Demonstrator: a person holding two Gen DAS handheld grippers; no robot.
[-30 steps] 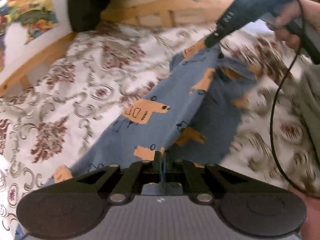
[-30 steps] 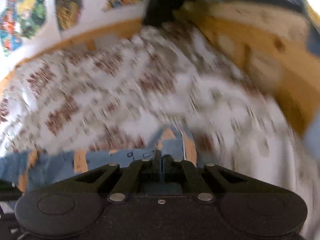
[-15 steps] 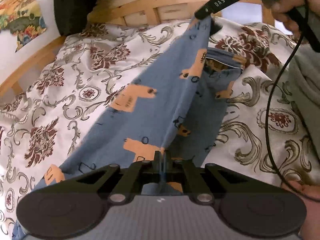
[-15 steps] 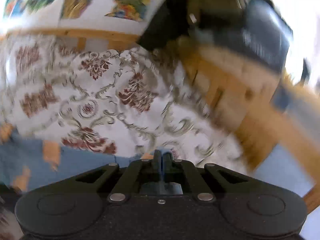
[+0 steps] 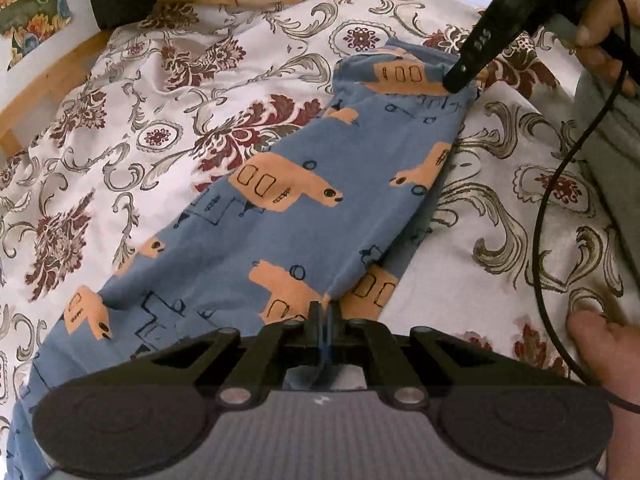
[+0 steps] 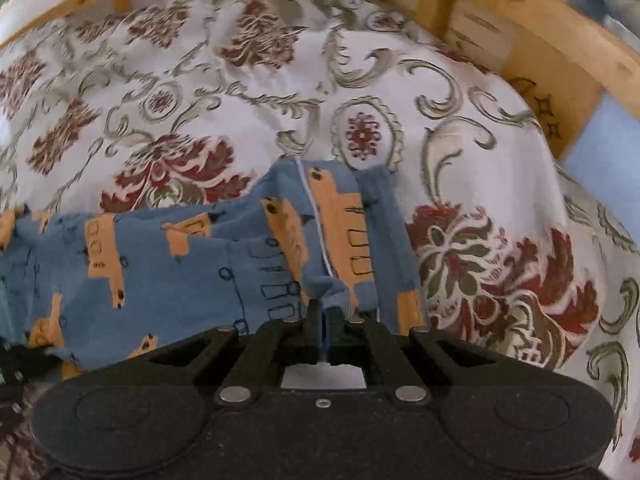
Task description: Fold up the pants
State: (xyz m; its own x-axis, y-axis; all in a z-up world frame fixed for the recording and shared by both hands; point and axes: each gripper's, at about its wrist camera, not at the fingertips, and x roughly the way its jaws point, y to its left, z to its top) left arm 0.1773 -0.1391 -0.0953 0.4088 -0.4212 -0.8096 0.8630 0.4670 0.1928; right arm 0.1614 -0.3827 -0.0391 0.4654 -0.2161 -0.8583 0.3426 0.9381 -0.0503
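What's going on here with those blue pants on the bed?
A person is folding blue pants on a flowery bedspread, holding a claw in each hand. The left claw is shut on the near end of the pants, and the right claw is shut on the far end. The pants lie stretched between them.

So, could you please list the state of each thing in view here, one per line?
pants: laid out along the bedspread, lying flat, gripped at both ends.
left gripper: shut on the pants.
right gripper: shut on the pants' far end, fabric bunched at its fingers.
bedspread: spread under the pants, lightly rumpled.
cable: slack, looping over the bedspread.
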